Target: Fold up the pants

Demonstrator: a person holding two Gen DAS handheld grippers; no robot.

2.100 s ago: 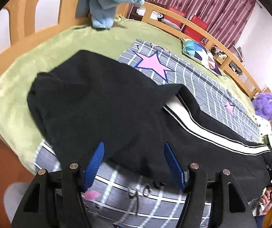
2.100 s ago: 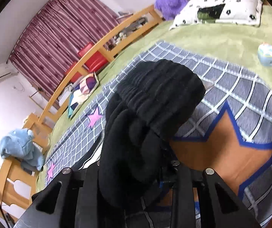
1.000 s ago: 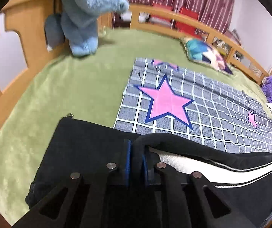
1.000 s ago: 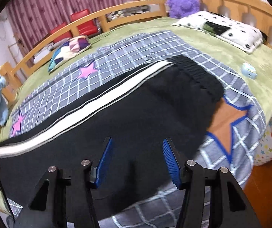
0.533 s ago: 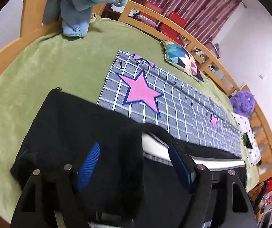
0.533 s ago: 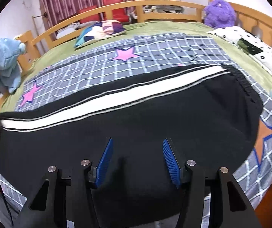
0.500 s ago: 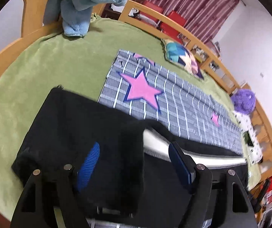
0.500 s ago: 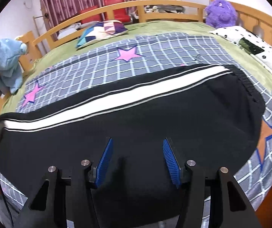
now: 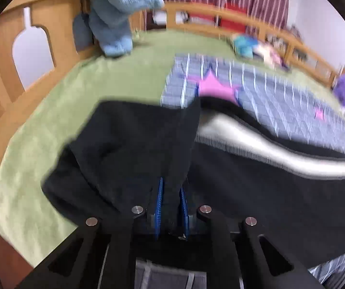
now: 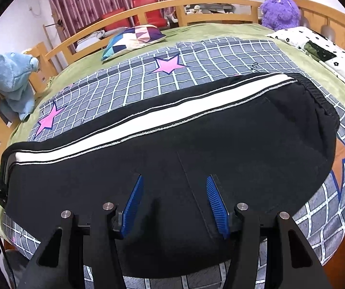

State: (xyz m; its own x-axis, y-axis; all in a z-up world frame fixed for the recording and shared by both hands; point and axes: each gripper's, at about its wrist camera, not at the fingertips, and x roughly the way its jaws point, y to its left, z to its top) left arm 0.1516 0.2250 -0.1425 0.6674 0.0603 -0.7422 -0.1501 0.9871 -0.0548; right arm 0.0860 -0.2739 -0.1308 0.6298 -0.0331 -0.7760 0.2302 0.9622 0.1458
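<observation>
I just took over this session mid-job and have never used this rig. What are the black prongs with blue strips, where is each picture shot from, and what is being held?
There is no robot arm: a person holds a two-finger gripper in each hand, and a fisheye camera on each looks forward along its fingers. The blue strips are the finger pads.

In the left wrist view, the left gripper is shut on a fold of the black pants; the picture is blurred.

In the right wrist view, the right gripper is open above the same pants, holding nothing. They lie lengthwise with a white side stripe on a grey checked blanket over the green bedspread. A blue plush toy, a purple plush toy and a patchwork pillow sit around the edges.
</observation>
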